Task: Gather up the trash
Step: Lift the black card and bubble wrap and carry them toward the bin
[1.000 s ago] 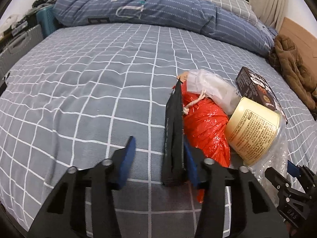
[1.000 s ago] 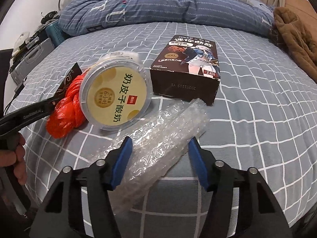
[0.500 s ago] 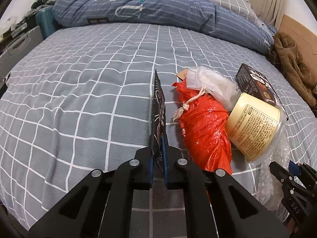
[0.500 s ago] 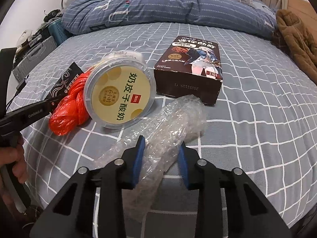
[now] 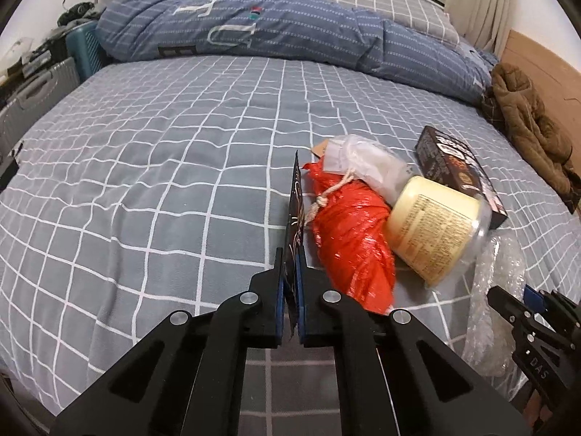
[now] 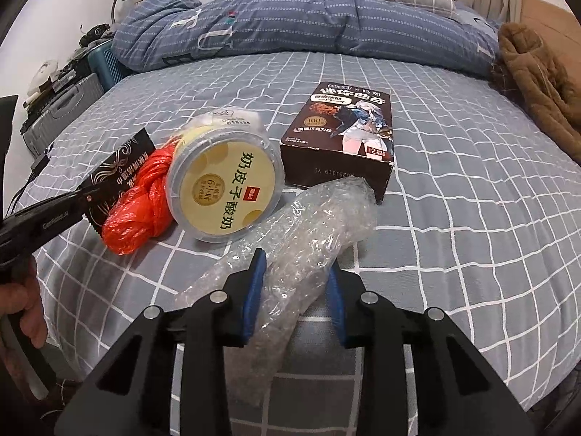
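Note:
Trash lies on a grey checked bed (image 5: 152,167). My left gripper (image 5: 289,265) is shut on a flat black wrapper (image 5: 295,210), held on edge; the wrapper also shows in the right wrist view (image 6: 116,178). Beside it lie a red plastic bag (image 5: 352,243), a cream yogurt tub (image 5: 434,229) and a dark box (image 5: 457,170). My right gripper (image 6: 296,272) is shut on a roll of bubble wrap (image 6: 308,229), which lies in front of the tub (image 6: 225,192) and the box (image 6: 341,141).
A clear plastic bag (image 5: 363,163) lies behind the red bag. A blue duvet (image 5: 283,32) and a pillow (image 5: 385,11) run along the far side. A brown jacket (image 5: 530,130) lies at the right edge. Suitcases (image 5: 43,87) stand left of the bed.
My left gripper closed on the black wrapper and turned it upright on its edge. My right gripper closed on the bubble wrap, squeezing it.

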Available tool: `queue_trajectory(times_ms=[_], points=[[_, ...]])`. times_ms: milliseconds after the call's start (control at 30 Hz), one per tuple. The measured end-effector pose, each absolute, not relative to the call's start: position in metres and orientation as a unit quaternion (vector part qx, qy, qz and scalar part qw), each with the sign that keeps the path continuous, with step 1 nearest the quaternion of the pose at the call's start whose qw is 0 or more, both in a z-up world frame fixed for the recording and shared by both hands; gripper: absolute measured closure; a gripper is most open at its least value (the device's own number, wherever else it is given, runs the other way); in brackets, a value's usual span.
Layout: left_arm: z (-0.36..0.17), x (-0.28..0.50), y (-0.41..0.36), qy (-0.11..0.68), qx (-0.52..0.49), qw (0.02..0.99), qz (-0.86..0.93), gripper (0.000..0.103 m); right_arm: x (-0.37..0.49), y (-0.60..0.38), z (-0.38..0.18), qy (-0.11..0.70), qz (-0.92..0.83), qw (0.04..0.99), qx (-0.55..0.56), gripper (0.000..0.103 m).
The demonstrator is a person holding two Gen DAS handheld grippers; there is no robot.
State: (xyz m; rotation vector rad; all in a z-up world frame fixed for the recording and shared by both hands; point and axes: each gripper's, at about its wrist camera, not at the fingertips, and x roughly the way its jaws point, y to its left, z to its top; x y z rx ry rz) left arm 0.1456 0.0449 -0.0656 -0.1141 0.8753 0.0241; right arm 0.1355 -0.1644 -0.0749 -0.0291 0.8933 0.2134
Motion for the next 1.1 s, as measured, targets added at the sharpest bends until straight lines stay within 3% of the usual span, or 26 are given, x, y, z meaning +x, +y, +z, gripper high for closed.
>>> queue_trajectory(times_ms=[1100], points=[[-0.033,0.067,0.015,0.417,-0.050,0.907,-0.026,0.099,0.081,-0.170,-0.024,0.395,0.106,0.912,-0.023,0.072]])
